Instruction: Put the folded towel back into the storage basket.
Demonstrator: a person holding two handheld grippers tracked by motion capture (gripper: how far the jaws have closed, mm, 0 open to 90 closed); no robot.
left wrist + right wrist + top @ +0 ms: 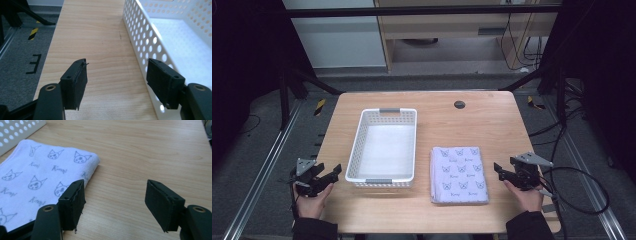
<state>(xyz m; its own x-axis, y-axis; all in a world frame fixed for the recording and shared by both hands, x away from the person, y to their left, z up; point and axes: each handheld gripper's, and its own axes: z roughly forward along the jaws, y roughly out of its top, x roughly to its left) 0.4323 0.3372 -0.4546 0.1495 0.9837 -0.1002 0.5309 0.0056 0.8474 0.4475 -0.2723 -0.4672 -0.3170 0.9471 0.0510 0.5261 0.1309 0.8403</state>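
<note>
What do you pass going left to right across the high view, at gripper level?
Left gripper, jaws open and nothing between them → white perforated basket → folded lilac cloth with cat-face print → right gripper, jaws open and nothing between them. All sit over the wooden table.

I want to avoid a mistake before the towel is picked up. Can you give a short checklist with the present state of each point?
1. Right gripper open, nothing between the jaws: ok.
2. Left gripper open, nothing between the jaws: ok.
3. Towel folded, flat on the table: ok.
4. Basket empty, beside the towel: ok.
5. Right gripper at the towel's right edge, not touching it: ok.
6. Towel fits flat in the basket: cannot tell.
</note>
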